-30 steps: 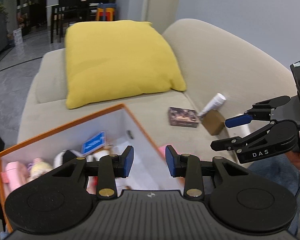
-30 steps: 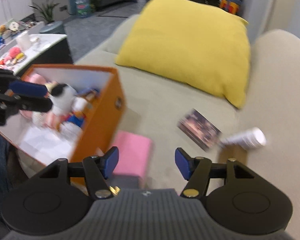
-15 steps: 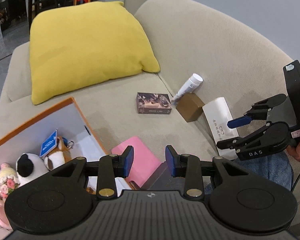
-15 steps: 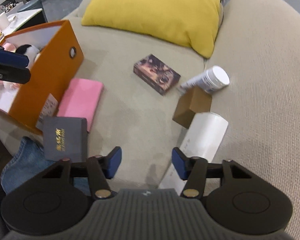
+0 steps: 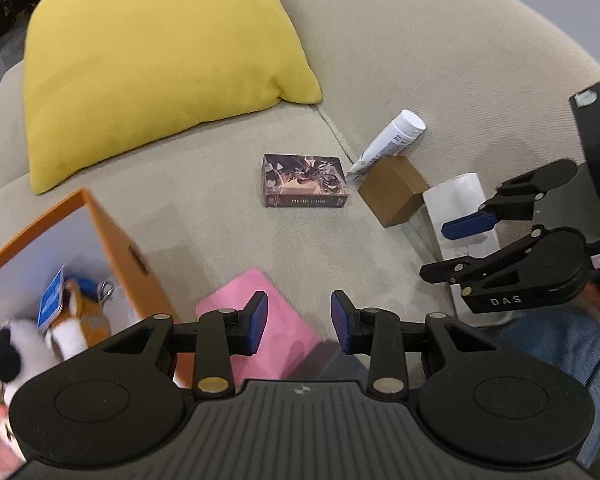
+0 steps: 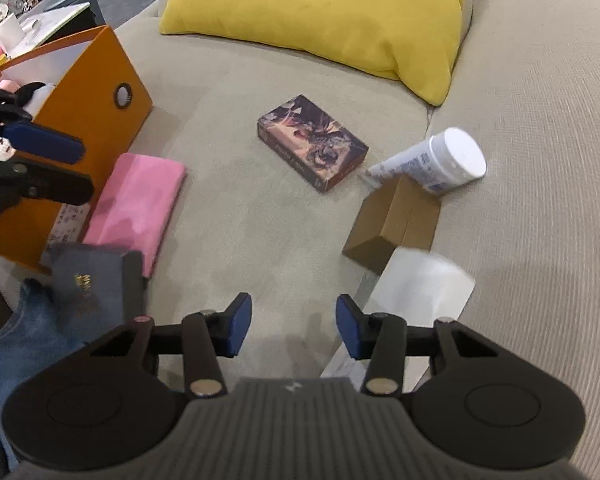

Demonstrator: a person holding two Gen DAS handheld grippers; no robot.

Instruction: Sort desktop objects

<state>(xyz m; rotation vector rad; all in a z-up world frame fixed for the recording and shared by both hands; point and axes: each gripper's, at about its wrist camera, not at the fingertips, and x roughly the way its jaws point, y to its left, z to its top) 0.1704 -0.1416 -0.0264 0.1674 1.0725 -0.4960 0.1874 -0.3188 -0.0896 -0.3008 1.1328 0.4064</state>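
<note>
I hold a black two-finger gripper in each hand, both aimed down at a beige fabric sofa (image 6: 260, 220). My left gripper (image 5: 299, 322) fills the bottom of its view, its blue pads parted with nothing between them, above the corner of a flat pink cloth pouch (image 5: 256, 328). My right gripper (image 6: 294, 328) has just been closing its jaws, yet the pads remain apart and empty over bare cushion. In the centre of the right view lies a dark printed card box (image 6: 312, 148), flat on the seat. To its right, a white plastic bottle (image 6: 436, 164) leans tilted against a small brown cardboard box (image 6: 392, 224), and just below that rests a long white rectangular box (image 6: 416, 292), partly blurred. An orange storage bin (image 5: 112, 248) with a pale interior sits at the left edge, holding plush toys (image 5: 60, 328); the pink pouch touches its side. A small dark box with gold lettering (image 6: 88, 280) sits at lower left beside blue denim. A large yellow cushion (image 5: 156, 64) fills the upper part of both views.
</note>
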